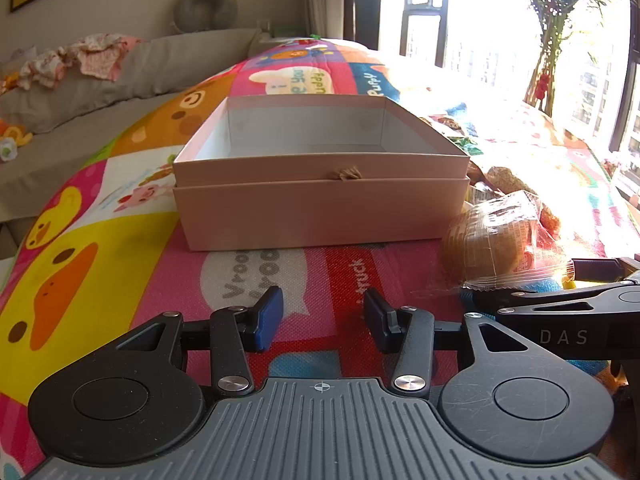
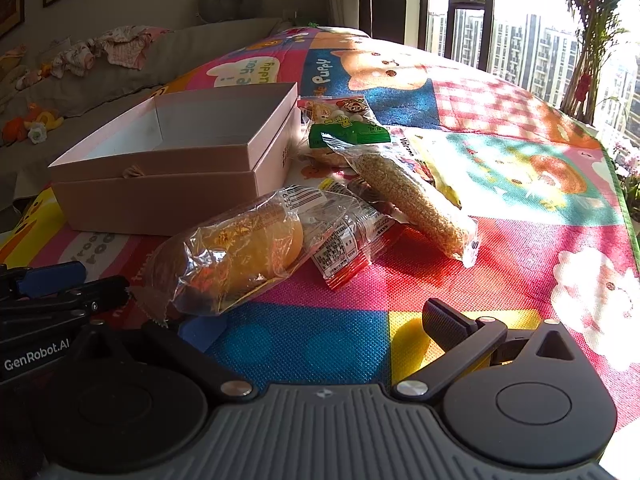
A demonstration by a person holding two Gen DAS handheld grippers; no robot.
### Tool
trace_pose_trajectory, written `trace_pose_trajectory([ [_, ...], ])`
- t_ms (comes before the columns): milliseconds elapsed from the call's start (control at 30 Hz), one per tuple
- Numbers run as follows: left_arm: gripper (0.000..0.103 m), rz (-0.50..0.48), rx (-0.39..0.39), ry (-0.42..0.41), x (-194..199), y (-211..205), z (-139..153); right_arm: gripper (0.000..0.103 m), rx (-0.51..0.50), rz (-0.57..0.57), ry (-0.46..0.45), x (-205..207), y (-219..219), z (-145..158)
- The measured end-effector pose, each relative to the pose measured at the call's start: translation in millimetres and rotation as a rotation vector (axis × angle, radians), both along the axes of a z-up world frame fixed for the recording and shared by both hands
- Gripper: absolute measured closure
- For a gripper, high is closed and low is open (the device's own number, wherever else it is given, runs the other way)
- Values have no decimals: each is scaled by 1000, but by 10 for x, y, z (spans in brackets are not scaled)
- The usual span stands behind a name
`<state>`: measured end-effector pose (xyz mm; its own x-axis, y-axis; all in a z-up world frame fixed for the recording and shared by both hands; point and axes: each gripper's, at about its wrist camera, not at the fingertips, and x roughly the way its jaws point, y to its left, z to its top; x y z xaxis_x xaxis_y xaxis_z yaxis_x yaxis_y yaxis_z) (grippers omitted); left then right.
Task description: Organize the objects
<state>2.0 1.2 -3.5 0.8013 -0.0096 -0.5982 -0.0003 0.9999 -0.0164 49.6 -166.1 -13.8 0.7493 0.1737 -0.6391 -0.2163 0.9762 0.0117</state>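
Right wrist view: with the right gripper (image 2: 304,320) jaws fully open and empty, and the left gripper (image 1: 323,316) half open, empty, straddle the wrapped bun (image 2: 236,256), probably bread, beside the open box (image 2: 172,176) on the play mat (image 2: 500,264).

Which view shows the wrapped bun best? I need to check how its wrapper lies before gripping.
The right wrist view: the wrapped bun lies whole and sunlit on the play mat, clear wrapper, barcode and label visible. The left wrist view shows it at the right, partly glared.
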Motion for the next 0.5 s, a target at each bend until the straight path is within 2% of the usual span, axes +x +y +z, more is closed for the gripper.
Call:
trace_pose_trajectory([
  [500, 53, 0, -2, -1, -3, 9, -3, 0, -4, 0, -2, -9, -2, -12],
])
